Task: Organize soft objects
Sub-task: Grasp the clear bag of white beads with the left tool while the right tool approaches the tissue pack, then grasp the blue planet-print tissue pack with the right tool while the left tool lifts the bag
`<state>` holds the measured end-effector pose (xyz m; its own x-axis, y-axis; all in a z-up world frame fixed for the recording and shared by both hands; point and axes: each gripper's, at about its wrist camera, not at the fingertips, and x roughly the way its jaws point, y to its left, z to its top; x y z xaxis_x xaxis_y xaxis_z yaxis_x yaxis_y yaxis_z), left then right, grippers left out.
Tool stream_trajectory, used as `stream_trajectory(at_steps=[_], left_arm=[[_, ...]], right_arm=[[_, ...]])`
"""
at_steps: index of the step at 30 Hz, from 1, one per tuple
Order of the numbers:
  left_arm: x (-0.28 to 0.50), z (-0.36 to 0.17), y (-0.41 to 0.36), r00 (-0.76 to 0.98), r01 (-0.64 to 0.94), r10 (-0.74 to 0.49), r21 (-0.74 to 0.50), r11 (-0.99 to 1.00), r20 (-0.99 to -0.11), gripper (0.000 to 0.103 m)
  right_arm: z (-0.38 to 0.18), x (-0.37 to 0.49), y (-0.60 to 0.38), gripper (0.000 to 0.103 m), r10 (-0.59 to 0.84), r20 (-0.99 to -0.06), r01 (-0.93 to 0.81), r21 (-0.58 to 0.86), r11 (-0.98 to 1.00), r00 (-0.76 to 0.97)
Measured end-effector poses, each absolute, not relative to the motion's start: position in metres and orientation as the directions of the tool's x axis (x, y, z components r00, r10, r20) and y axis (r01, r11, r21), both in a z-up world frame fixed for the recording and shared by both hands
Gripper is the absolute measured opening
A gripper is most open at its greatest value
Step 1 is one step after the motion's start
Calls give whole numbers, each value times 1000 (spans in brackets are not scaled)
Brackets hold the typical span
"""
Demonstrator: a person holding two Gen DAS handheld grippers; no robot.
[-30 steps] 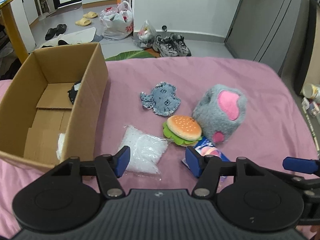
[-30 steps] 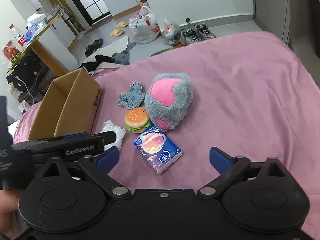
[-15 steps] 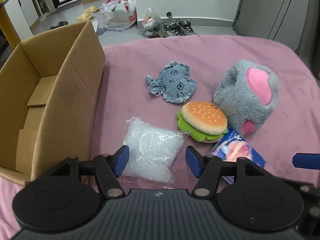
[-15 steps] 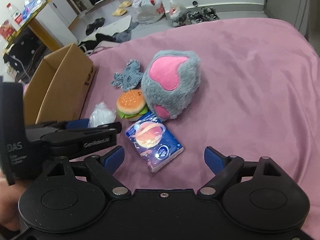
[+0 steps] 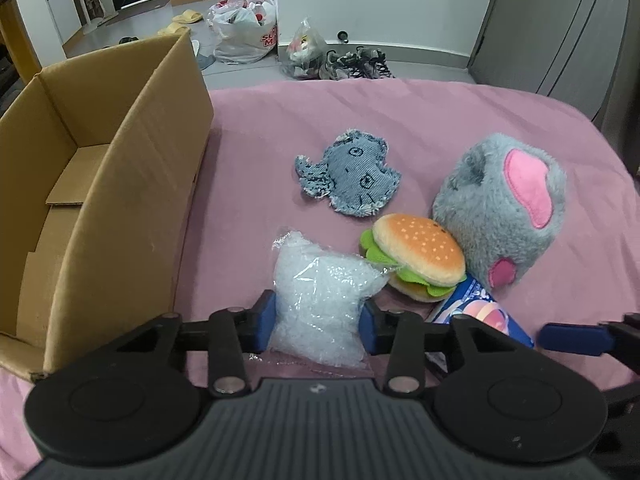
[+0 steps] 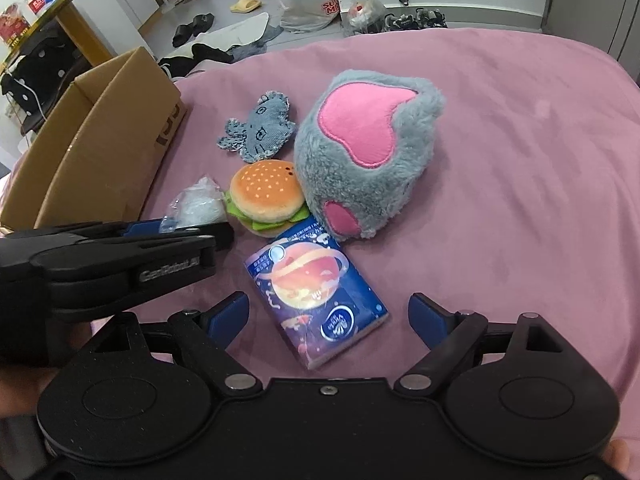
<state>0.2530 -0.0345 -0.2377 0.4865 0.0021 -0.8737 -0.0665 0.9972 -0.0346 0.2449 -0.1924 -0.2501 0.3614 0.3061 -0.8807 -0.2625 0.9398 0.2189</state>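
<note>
Left tongs around the little clear bag

The left tongs [image 5: 318,322] sit on both sides of the bag of white fluff [image 5: 320,300] on the pink bed [image 5: 440,128], touching it but not squeezing hard yet. The right tongs [image 6: 329,316] are wide open over the blue tissue pack [image 6: 316,296]. The slippery bag could slide out on the way to the cardboard box [image 5: 120,184], or bump the burger toy [image 5: 416,256].

Fluffy paw plush [image 6: 368,152], crinkly clear plastic bag [image 5: 320,296], matt cardboard box [image 5: 120,184].

Box [image 5: 120,184] left of bag [image 5: 320,300]; burger [image 5: 416,256] right of bag.
</note>
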Motion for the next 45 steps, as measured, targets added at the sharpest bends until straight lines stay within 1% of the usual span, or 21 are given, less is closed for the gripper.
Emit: stream_trajectory(at_steps=[1,2,3,4,8,16,22,34,45], left_arm=[[252,-236,-34,489,-64,-7,-44,997,-872,38],[250,-235,-33,492,-62,-17,-55,997,-871,36],[249,-234,-34,494,-61,-24,-62,996,-869,34],[248,-232,-34,496,-58,-30,-68,996,-868,33],[244,-227,-33,503,-47,-56,-92,995,-862,30],[232,-203,-27,517,-72,-110,-171,983,-849,29],[220,-176,-28,566,-62,-115,-181,981,-816,29],[200,-132,-8,638,-81,-90,-182,980,-765,29],[173,-93,5,699,-84,-82,-196,977,-711,29]], right_arm=[[-251,244,-191,84,301,-880,-264,212,941,368],[-251,244,-190,75,295,-879,-267,203,942,374],[-251,245,-188,70,294,-879,-272,199,941,375],[-251,244,-187,67,293,-880,-274,197,941,375],[-241,240,-188,63,283,-869,-283,175,943,406],[-217,230,-197,61,278,-846,-259,173,950,454],[-198,221,-204,61,267,-816,-226,172,959,512],[-164,210,-198,61,284,-755,-222,186,957,591],[-126,181,-204,61,290,-686,-220,190,957,668]])
